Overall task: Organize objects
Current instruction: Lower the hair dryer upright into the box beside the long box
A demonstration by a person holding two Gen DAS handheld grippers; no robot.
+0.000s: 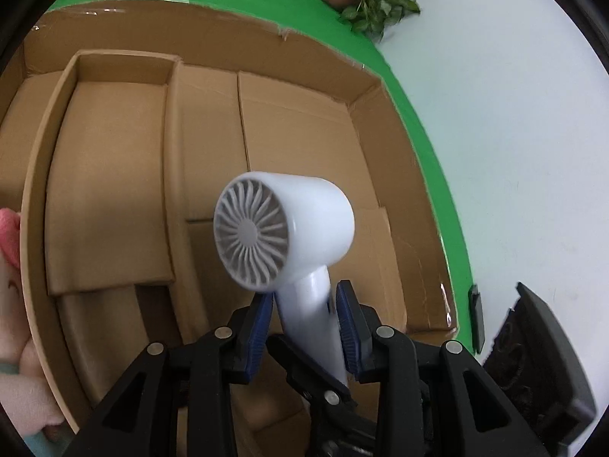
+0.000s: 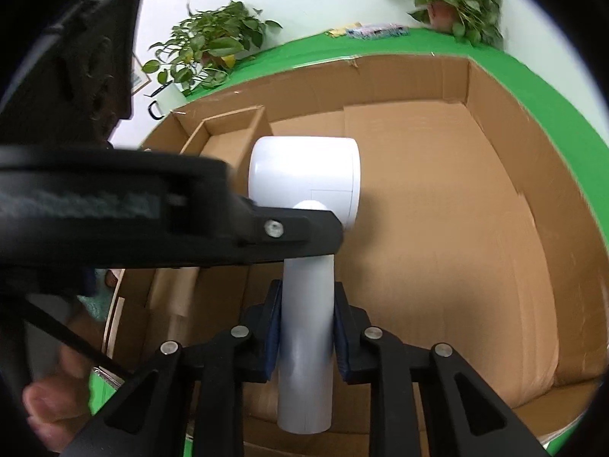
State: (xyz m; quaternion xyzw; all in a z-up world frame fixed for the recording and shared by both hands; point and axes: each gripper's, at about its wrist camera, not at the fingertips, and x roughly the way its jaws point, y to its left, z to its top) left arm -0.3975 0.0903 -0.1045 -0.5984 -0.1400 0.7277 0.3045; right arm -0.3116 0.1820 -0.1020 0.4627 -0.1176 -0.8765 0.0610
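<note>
A white hair dryer (image 1: 304,224) hangs over an open cardboard box (image 1: 323,64), its grey intake grille facing the left wrist camera. My left gripper (image 1: 305,293) is shut on the dryer's handle just under the barrel. A black finger of the right gripper (image 1: 308,365) crosses the handle lower down. In the right wrist view the hair dryer (image 2: 304,175) stands handle down, and my right gripper (image 2: 307,289) is shut on the handle's middle. There the left gripper (image 2: 289,228) reaches in from the left and clamps the handle higher up.
The cardboard box (image 2: 495,114) sits on a green table (image 2: 552,122), with a smaller open box (image 1: 114,175) inside at the left. A pink plush toy (image 1: 11,236) lies outside the left wall. Potted plants (image 2: 213,45) stand behind. A hand (image 2: 49,411) shows lower left.
</note>
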